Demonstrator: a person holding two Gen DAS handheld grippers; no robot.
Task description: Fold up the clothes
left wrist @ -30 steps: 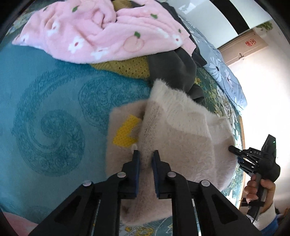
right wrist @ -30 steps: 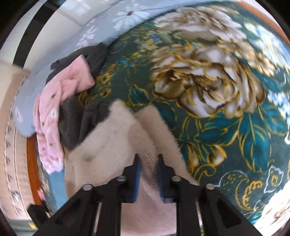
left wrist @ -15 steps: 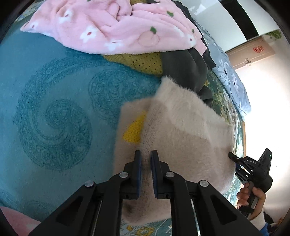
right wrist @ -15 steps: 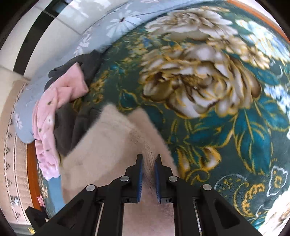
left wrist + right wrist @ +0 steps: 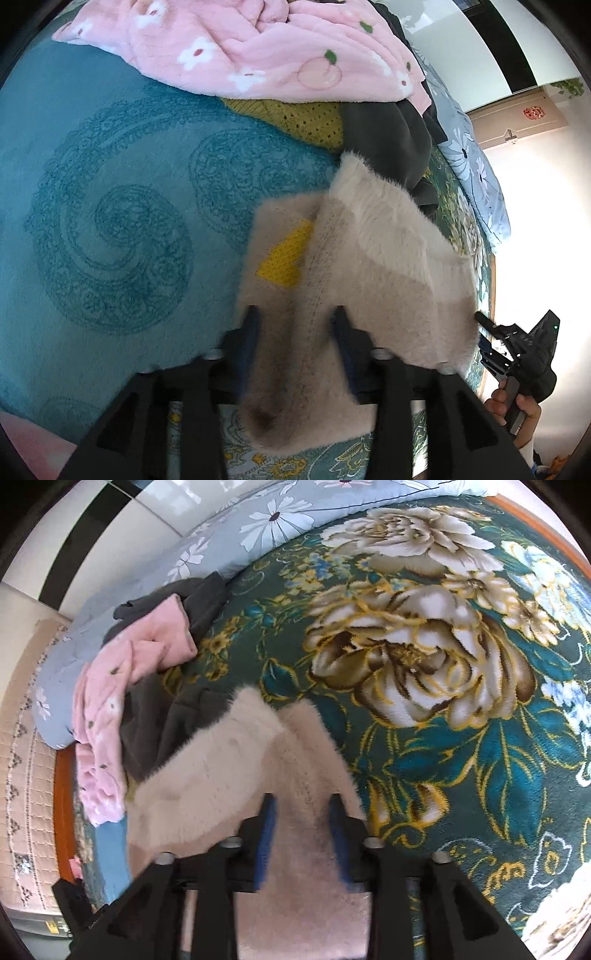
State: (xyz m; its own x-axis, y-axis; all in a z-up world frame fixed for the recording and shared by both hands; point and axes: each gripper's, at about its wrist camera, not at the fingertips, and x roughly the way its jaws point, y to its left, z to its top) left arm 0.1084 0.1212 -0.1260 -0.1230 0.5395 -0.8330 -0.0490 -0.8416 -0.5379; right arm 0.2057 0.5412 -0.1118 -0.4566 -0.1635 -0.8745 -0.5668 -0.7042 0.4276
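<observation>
Both of my grippers have their blue-padded jaws spread wide apart over the fluffy cream knitted sweater with a yellow patch [image 5: 373, 266], gripping nothing. My left gripper [image 5: 295, 332] straddles the near edge of the sweater, which lies folded over on itself on the teal swirl-patterned blanket [image 5: 110, 221]. My right gripper [image 5: 301, 823] hangs over the sweater's other end, beside the dark green plush blanket with big cream flowers [image 5: 424, 657]. Behind the sweater sits a pile (unfolded): a pink fleece garment with flower and peach prints [image 5: 258, 55], a mustard-yellow knit [image 5: 306, 118] and a dark grey garment [image 5: 391, 144].
</observation>
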